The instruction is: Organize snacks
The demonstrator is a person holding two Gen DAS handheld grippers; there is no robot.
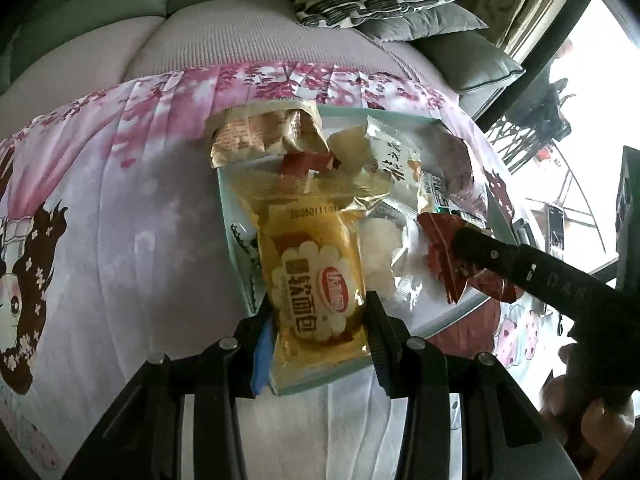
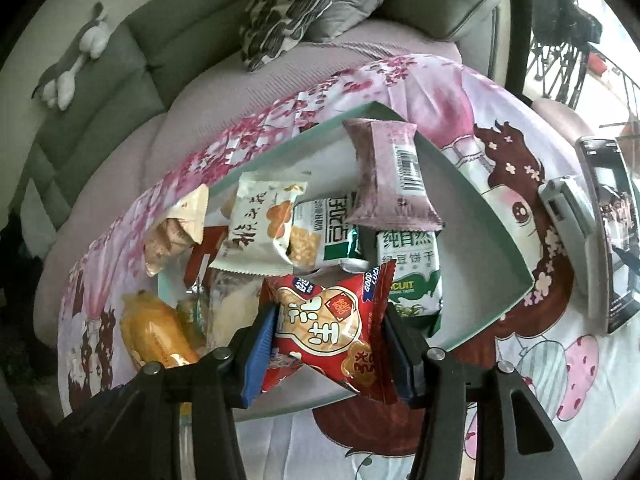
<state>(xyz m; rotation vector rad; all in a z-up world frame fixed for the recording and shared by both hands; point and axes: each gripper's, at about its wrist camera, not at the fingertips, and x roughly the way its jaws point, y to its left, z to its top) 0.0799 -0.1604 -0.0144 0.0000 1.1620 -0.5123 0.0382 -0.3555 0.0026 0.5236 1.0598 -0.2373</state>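
Observation:
A mint-green tray point(image 1: 233, 216) lies on the pink cartoon-print cloth and holds several snack packets. My left gripper point(image 1: 320, 300) is shut on a yellow bread packet point(image 1: 308, 264), which hangs over the tray's near left corner. At the right of the left wrist view, my right gripper point(image 1: 460, 254) holds a red packet point(image 1: 440, 236) over the tray's right side. In the right wrist view the right gripper point(image 2: 328, 320) has its blue pads pressed on both sides of that red peanut packet point(image 2: 332, 312), above the tray's point(image 2: 472, 200) near edge. The yellow packet point(image 2: 152, 328) shows at lower left.
In the tray lie a pink packet point(image 2: 388, 176), a white cracker packet point(image 2: 260, 224) and green-and-white biscuit packets point(image 2: 408, 272). A phone on a stand point(image 2: 608, 220) sits right of the tray. Cushions point(image 2: 292, 4) and a plush toy point(image 2: 76, 64) rest on the sofa behind.

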